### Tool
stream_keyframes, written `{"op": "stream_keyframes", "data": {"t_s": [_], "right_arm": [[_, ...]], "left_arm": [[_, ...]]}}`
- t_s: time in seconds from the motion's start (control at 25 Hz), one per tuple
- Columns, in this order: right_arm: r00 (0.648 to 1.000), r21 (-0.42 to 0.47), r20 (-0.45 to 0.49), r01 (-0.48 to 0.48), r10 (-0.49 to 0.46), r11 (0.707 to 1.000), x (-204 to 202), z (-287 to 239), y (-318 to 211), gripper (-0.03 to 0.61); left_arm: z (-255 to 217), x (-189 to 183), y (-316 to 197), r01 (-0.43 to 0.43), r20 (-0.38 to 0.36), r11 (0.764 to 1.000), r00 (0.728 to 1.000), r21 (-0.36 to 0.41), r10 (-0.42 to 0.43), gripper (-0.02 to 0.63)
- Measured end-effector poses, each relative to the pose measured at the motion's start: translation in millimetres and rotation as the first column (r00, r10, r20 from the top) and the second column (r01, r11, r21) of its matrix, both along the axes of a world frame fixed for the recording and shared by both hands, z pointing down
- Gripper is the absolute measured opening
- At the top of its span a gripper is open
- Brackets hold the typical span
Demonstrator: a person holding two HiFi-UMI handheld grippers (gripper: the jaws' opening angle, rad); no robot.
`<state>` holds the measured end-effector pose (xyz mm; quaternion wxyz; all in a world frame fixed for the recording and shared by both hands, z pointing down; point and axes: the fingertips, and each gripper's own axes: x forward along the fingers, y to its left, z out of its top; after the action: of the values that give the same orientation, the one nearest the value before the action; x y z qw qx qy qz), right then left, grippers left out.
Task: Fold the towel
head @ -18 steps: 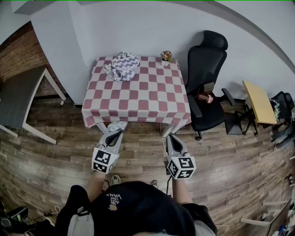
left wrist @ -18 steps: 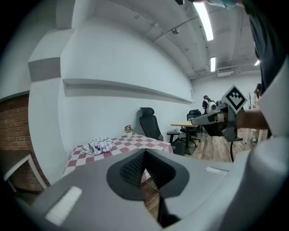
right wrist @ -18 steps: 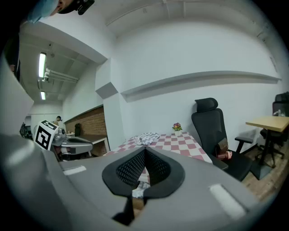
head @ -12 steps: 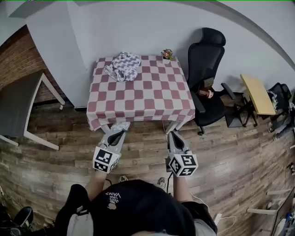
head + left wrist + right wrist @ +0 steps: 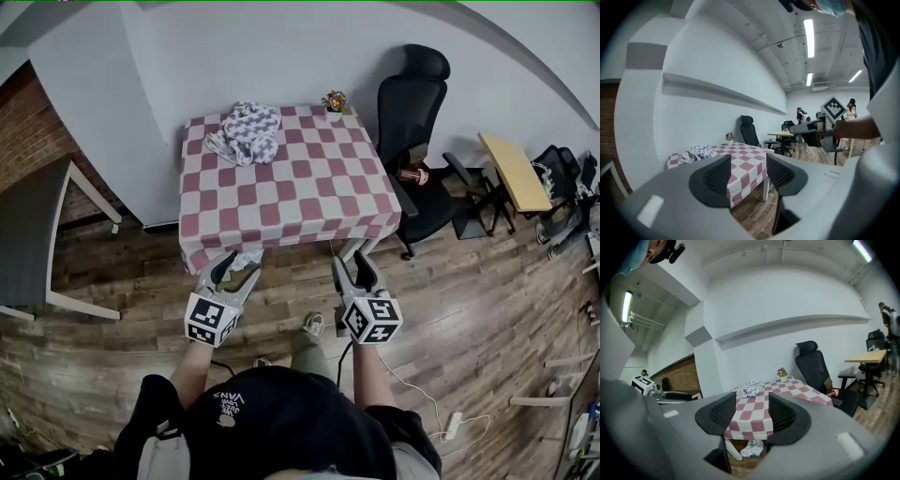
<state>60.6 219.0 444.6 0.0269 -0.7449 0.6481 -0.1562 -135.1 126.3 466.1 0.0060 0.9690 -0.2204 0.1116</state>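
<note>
The crumpled towel lies lengthwise along the checkered counter's far edge near a flowerpot, office chair alongside, while left gripper and right gripper hang wide, empty, before its near edge.

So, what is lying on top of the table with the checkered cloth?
A crumpled towel lies near the far left corner, and a small flower pot stands at the far right corner. The checkered cloth hides whatever is beneath it.

Jaws of left hand-held gripper apart, nothing between; crumpled towel on checkered tabletop, well apart.
</note>
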Motion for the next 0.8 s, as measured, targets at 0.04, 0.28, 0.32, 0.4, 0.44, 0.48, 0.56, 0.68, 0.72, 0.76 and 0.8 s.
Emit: {"op": "stream_keyframes", "data": {"t_s": [0.04,0.28,0.32,0.4,0.44,0.48,0.56,0.68,0.72,0.76,0.8], "right_arm": [[1.000,-0.003,0.000,-0.003,0.003,1.000,5,1,-5,0.207],[1.000,-0.023,0.004,0.027,-0.027,0.999,41,13,-47,0.207],[0.999,-0.029,0.000,0.038,-0.038,0.999,47,15,-57,0.207],[0.998,-0.043,-0.010,0.068,-0.068,0.997,58,18,-76,0.207],[0.996,-0.049,-0.011,0.083,-0.083,0.995,63,20,-86,0.207],[0.995,-0.056,-0.012,0.097,-0.097,0.994,69,22,-95,0.207],[0.992,-0.068,-0.013,0.125,-0.126,0.990,81,25,-114,0.207],[0.985,-0.078,-0.014,0.173,-0.174,0.982,93,28,-141,0.207],[0.982,-0.081,-0.013,0.189,-0.191,0.979,96,30,-149,0.207],[0.978,-0.086,-0.012,0.205,-0.207,0.975,99,32,-157,0.207],[0.975,-0.092,-0.010,0.221,-0.223,0.971,102,34,-164,0.207]], "left_arm": [[3,4,-5,0.002,0.001,1.000,1.000,-0.006,-0.002,0.210],[13,37,-38,0.030,0.018,0.999,0.999,-0.020,-0.029,0.210],[14,43,-46,0.041,0.021,0.999,0.999,-0.021,-0.041,0.210],[15,53,-62,0.071,0.022,0.997,0.997,-0.022,-0.070,0.210],[16,59,-69,0.086,0.021,0.996,0.996,-0.023,-0.085,0.210],[16,65,-77,0.099,0.020,0.995,0.995,-0.024,-0.098,0.210],[17,79,-91,0.120,0.019,0.992,0.993,-0.026,-0.119,0.210],[21,92,-110,0.159,0.021,0.987,0.987,-0.034,-0.158,0.210],[22,96,-115,0.172,0.024,0.984,0.985,-0.037,-0.171,0.210],[24,99,-120,0.185,0.026,0.982,0.982,-0.040,-0.185,0.210],[26,102,-125,0.199,0.027,0.979,0.980,-0.043,-0.198,0.210]]}}
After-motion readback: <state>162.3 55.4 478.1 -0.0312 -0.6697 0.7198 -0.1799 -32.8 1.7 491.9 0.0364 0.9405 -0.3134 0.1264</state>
